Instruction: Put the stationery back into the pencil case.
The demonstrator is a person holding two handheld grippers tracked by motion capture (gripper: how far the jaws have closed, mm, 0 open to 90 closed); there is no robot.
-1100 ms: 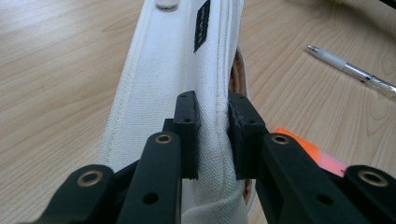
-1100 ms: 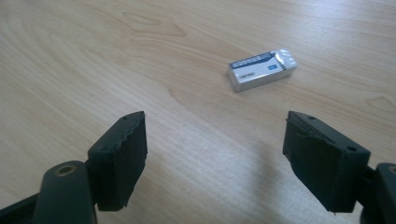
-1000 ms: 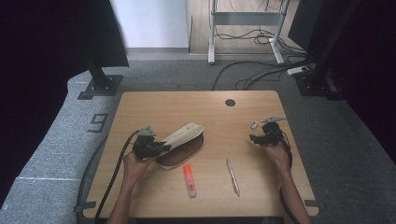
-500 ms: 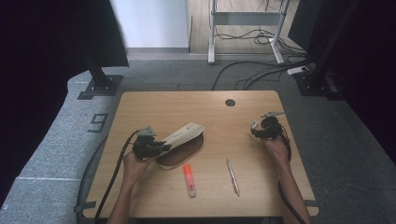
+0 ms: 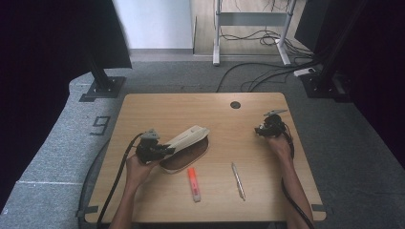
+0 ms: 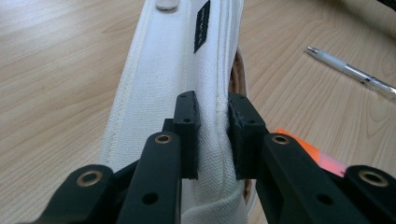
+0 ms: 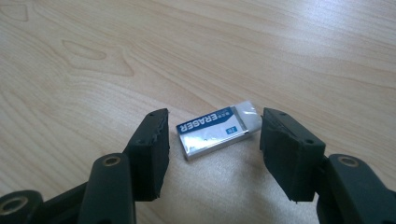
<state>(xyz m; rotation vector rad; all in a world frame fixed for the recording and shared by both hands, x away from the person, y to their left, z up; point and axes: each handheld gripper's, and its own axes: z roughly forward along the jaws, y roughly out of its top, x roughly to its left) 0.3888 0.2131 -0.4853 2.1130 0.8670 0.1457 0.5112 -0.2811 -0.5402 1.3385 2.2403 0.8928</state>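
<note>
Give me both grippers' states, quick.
Left gripper: shut on the white canvas pencil case.
Right gripper: open, jaws just closing around the white blue-sleeved eraser.

White pouch flap (image 6: 177, 79) between clamped fingers (image 6: 187, 126)

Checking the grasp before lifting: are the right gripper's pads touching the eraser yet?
Apart. The right gripper view shows the eraser lying on the table between the right gripper's closing jaws, with bare wood visible on both sides between pads and eraser.

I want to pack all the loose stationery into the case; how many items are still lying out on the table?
3: an orange highlighter beside the pencil case, a pen right of it, an eraser between the right tongs. Others may hide inside the case.
</note>
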